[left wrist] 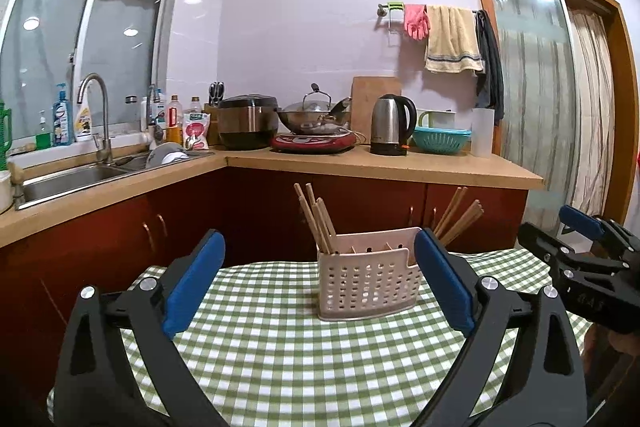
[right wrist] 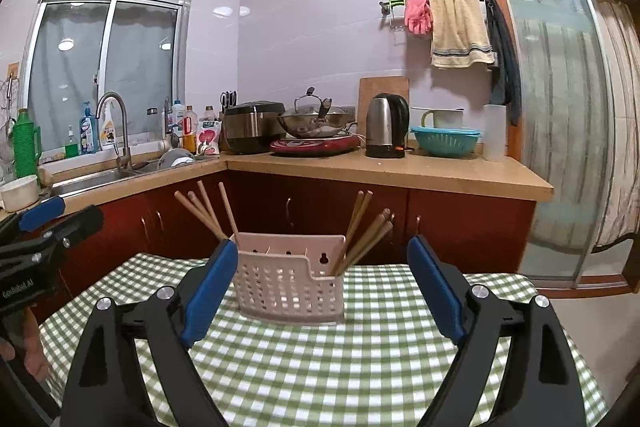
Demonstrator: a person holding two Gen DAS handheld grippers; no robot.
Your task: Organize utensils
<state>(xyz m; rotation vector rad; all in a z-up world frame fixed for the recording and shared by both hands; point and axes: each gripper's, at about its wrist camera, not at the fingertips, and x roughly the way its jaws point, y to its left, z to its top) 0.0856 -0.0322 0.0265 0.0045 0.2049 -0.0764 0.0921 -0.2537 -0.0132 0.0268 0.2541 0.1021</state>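
Observation:
A pale perforated plastic utensil holder point(left wrist: 370, 281) stands on the green checked tablecloth point(left wrist: 280, 347). Wooden chopsticks point(left wrist: 316, 219) lean out of its left end and more chopsticks point(left wrist: 460, 217) out of its right end. My left gripper point(left wrist: 320, 283) is open and empty, a little in front of the holder. The holder point(right wrist: 290, 281) also shows in the right wrist view, with chopsticks at its left point(right wrist: 208, 211) and right point(right wrist: 366, 227). My right gripper point(right wrist: 322, 285) is open and empty, in front of the holder. Each gripper shows at the edge of the other's view.
Behind the table runs a wooden counter point(left wrist: 380, 163) over red cabinets point(left wrist: 120, 239). On it are a sink point(left wrist: 72, 179), a rice cooker point(left wrist: 248, 123), a wok point(left wrist: 316, 115), a kettle point(left wrist: 390, 125) and a teal colander point(left wrist: 440, 139). A sliding door point(left wrist: 536, 99) is at the right.

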